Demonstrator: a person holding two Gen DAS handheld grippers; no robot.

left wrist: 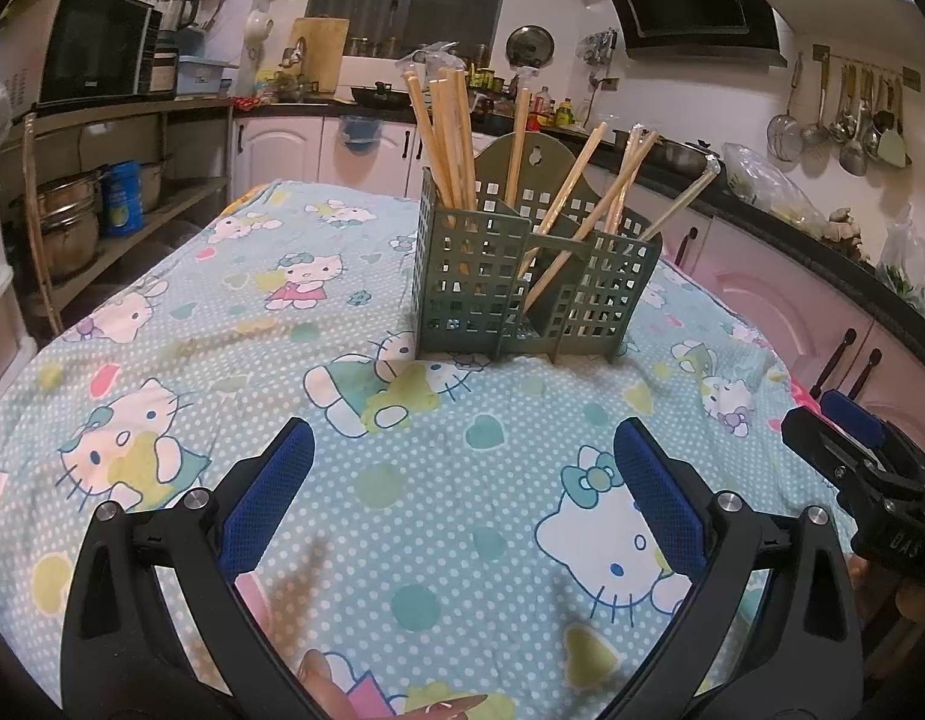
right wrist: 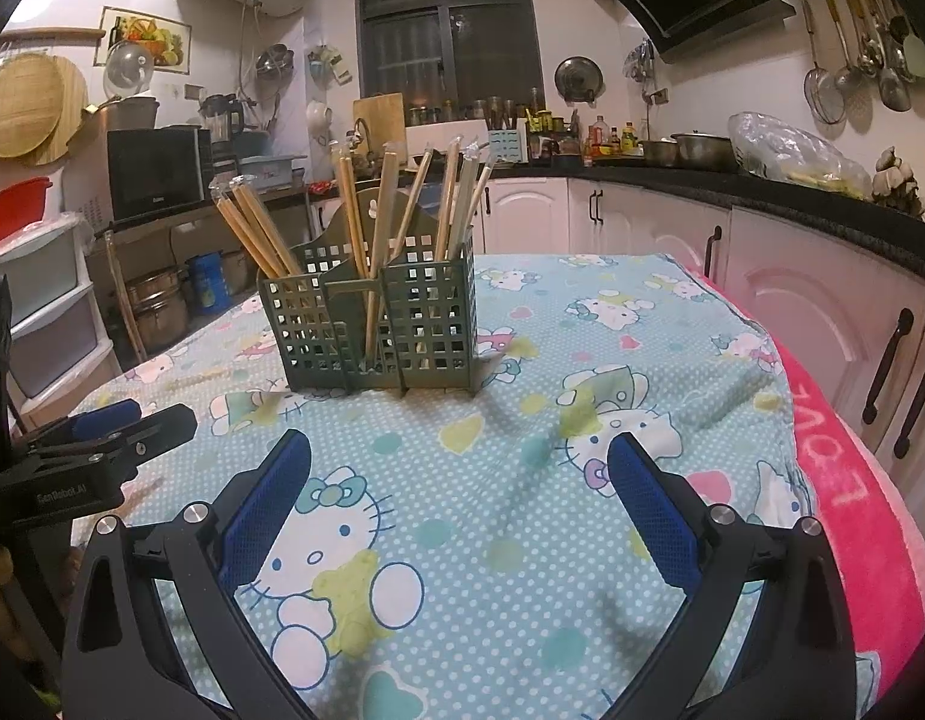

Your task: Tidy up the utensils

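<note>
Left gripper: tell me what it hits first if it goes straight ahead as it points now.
Likely the green utensil holder with its chopsticks. The left gripper, open and empty, faces it across bare tablecloth; depth is unclear.

I see a dark green lattice-walled utensil holder (left wrist: 525, 288) standing upright on the table (left wrist: 234, 420), set toward its far edge and well in from both side edges. It has a tall arched back panel with a keyhole hanging slot and is split into separate compartments. Every compartment I can make out holds wooden chopsticks (left wrist: 447, 138), standing on end and leaning outward at different angles. From my left view one bunch stands nearly upright in the left compartment, while the others fan to the right. Some tips carry clear plastic wrapping.
</note>
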